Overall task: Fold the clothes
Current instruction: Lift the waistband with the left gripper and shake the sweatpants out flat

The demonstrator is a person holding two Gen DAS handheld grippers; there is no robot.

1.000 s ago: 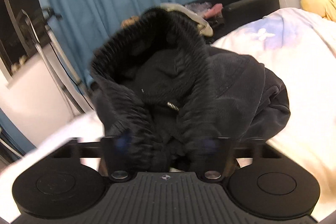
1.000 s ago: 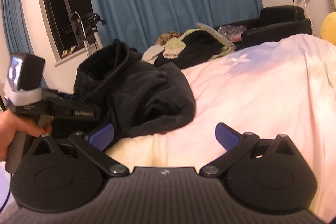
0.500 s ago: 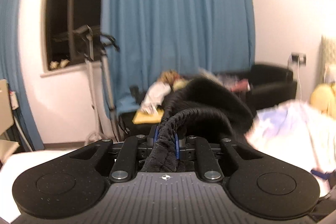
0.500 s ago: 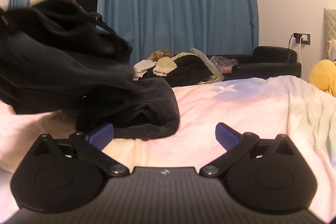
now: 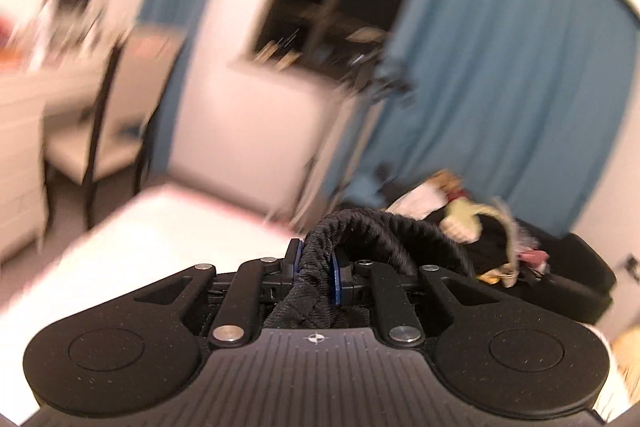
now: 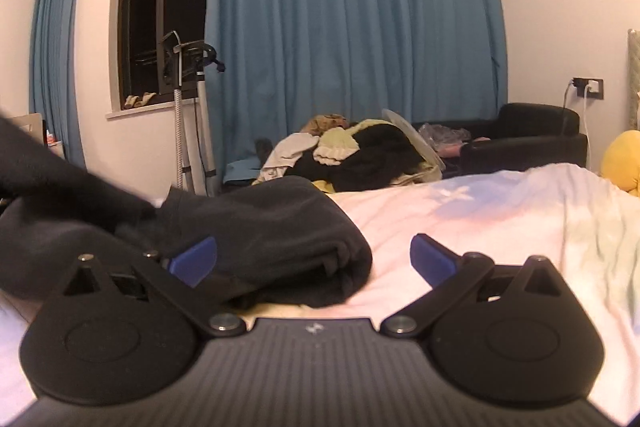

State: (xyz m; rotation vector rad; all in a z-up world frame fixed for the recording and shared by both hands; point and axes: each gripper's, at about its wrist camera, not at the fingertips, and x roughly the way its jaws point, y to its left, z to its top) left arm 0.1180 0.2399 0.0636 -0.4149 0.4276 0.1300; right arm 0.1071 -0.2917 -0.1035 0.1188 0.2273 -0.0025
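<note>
Left gripper [image 5: 316, 273]: jaws nearly closed, clamped on the ribbed knit edge of a black corduroy garment [image 5: 320, 291]; fabric pinched between the blue pads [image 5: 297, 263], bulging up and trailing off to the right of the jaws. Left wrist view tilted and motion-blurred.

Right gripper [image 6: 314, 259]: jaws spread wide, nothing held. Blue pads [image 6: 194, 259] well apart. Bulk of the same black corduroy garment [image 6: 260, 239] lay bunched on the bed, partly between the jaws on the left side, passing behind the left finger; contact with that pad could not be told. Right finger over bare sheet.

Pale pink and white sheeted bed [image 6: 460, 227]: carried the garment at its left portion.

Mixed heap of clothes [image 6: 352, 155]: beyond the bed's far edge, before long blue curtains [image 6: 352, 19]. Black armchair [image 6: 528, 139] at right.
</note>
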